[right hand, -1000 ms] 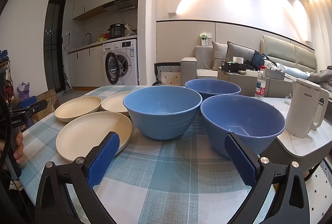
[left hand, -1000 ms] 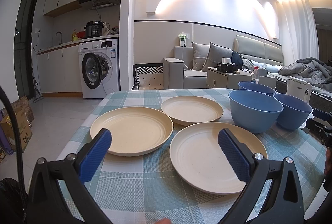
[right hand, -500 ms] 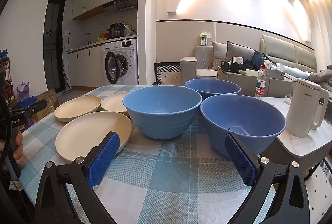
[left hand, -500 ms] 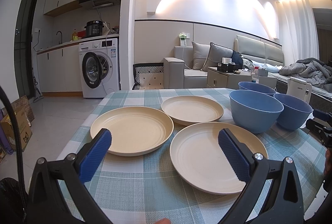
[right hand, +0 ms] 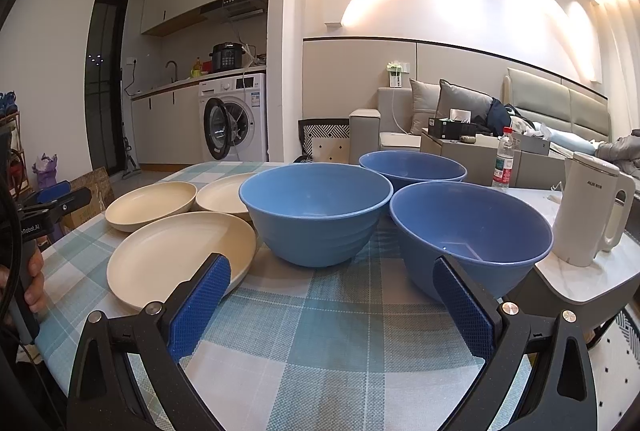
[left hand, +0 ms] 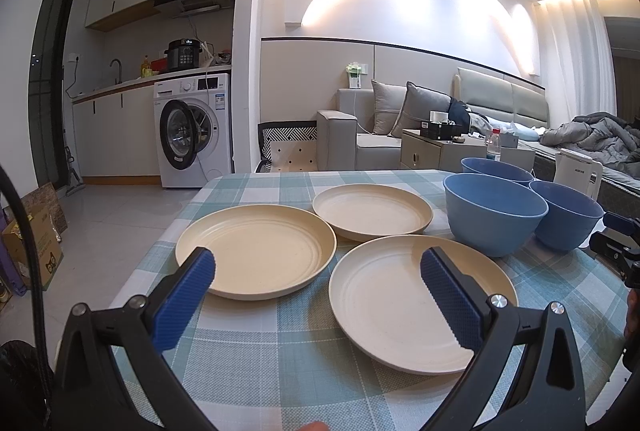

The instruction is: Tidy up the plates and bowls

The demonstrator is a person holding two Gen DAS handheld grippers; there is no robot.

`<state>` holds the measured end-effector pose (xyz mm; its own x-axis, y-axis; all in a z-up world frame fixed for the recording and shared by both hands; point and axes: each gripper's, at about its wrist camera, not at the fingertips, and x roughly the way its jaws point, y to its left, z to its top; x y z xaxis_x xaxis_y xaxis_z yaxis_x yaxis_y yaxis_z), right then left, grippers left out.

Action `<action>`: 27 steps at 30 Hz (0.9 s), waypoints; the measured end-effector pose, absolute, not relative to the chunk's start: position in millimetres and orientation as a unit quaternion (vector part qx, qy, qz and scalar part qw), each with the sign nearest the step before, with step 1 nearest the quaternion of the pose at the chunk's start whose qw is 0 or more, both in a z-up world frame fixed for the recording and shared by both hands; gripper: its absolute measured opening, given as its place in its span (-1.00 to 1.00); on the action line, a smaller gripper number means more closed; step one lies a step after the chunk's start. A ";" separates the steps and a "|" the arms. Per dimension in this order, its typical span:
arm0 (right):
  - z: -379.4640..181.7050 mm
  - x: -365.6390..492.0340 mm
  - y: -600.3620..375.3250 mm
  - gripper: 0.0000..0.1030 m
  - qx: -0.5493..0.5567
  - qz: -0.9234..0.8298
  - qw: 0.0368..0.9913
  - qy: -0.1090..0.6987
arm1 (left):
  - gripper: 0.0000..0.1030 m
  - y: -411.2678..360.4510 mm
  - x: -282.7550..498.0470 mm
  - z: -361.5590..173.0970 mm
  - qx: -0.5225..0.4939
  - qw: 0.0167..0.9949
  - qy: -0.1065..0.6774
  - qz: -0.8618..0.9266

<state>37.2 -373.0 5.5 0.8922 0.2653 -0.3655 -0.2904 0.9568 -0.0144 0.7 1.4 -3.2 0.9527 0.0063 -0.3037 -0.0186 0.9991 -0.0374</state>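
Three cream plates lie on the checked tablecloth: a left plate (left hand: 256,251), a far plate (left hand: 372,209) and a near plate (left hand: 408,301). Three blue bowls stand to their right: a middle bowl (left hand: 494,213), a far bowl (left hand: 496,169) and a right bowl (left hand: 568,215). My left gripper (left hand: 318,263) is open and empty, held above the near edges of the left and near plates. My right gripper (right hand: 332,269) is open and empty, in front of the middle bowl (right hand: 316,213) and the right bowl (right hand: 472,235). The near plate (right hand: 180,257) lies left of it.
A white electric kettle (right hand: 588,207) stands on a marble side surface right of the bowls. A water bottle (right hand: 504,157) stands behind them. The table's left edge drops to the tiled floor with cardboard boxes (left hand: 32,247). A sofa and washing machine (left hand: 194,129) are beyond.
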 end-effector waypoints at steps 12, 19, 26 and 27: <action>4.6 37.6 -372.5 0.99 -0.036 0.144 0.972 0.184 | 1.00 1.8 0.8 -3.1 -0.021 0.988 0.154 0.006; 4.1 37.2 -371.7 0.99 -0.040 0.145 0.971 0.184 | 1.00 2.2 0.7 -3.2 -0.021 0.988 0.155 0.006; 5.2 37.7 -369.2 0.99 -0.042 0.147 0.971 0.184 | 1.00 6.9 1.7 -1.2 -0.028 0.987 0.161 0.009; 5.6 38.2 -368.1 0.99 -0.043 0.147 0.971 0.185 | 1.00 6.1 3.5 -1.3 -0.029 0.986 0.163 0.010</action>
